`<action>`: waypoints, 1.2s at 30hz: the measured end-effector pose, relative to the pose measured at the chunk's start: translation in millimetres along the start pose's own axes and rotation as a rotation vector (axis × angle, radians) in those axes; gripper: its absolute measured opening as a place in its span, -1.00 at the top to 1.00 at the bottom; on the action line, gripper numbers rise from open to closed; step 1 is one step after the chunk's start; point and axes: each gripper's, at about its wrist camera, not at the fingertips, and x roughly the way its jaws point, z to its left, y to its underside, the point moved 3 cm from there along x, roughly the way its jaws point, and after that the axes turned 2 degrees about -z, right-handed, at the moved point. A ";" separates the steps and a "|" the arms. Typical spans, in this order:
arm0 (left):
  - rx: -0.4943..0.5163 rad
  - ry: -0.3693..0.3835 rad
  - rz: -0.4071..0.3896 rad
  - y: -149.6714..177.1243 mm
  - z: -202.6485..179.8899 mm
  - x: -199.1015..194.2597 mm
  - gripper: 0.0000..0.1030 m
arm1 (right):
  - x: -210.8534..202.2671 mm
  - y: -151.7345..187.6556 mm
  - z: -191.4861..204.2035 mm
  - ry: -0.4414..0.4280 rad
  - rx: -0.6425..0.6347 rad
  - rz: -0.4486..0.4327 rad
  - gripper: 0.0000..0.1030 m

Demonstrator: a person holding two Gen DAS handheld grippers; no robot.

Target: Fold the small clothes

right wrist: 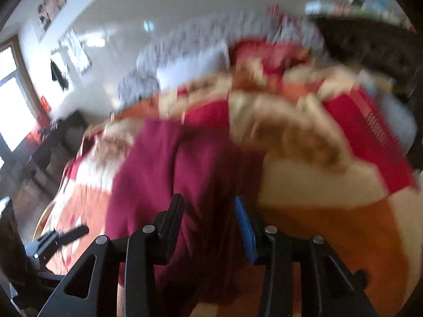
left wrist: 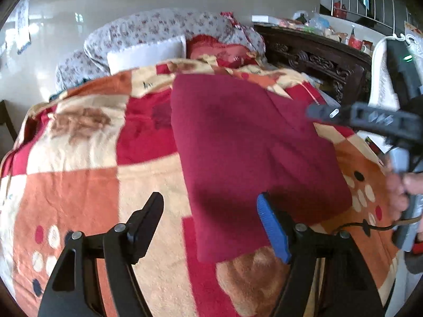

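Dark-red garment is laid flat on checked blanket, long axis running away from tongs. Left gripper is seen released, near hem just ahead, rt. pad over it. Right gripper, part-open, straddles cloth; grip can't be told (blur).

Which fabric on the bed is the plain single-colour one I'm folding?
The dark red cloth, lying flat on top of the checked blanket. The blanket is patterned orange, cream and red; the quilt behind is floral.
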 end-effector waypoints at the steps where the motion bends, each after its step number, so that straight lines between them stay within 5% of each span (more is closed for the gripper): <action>1: -0.004 -0.006 -0.007 -3.1 0.5 0.5 -0.41 | -5.7 -6.9 5.6 -0.009 -0.020 -0.027 0.15; 4: -0.014 -0.034 -0.002 -9.7 0.7 10.3 -0.41 | 8.8 -19.4 27.2 -0.020 -0.096 -0.017 0.28; 7: -0.027 -0.053 0.036 -9.0 1.2 29.4 -0.41 | 53.7 -16.7 30.4 0.060 -0.133 0.075 0.45; 14: -0.078 -0.064 0.049 -8.7 9.9 49.2 -0.58 | 113.2 -24.4 15.1 0.075 -0.115 0.127 0.51; 19: -0.083 -0.069 0.051 -6.4 9.1 46.8 -0.58 | 70.8 -23.1 25.4 0.060 -0.131 0.096 0.47; 25: -0.102 -0.068 0.052 -3.8 9.3 46.0 -0.58 | 9.3 16.9 47.2 0.040 -0.211 0.082 0.43; 31: -0.101 -0.065 0.060 -2.4 8.2 47.1 -0.60 | 27.7 53.9 27.8 0.094 -0.180 0.142 0.43; 36: -0.108 -0.068 0.063 -1.9 9.2 45.8 -0.60 | 19.4 49.2 30.0 0.091 -0.178 0.136 0.42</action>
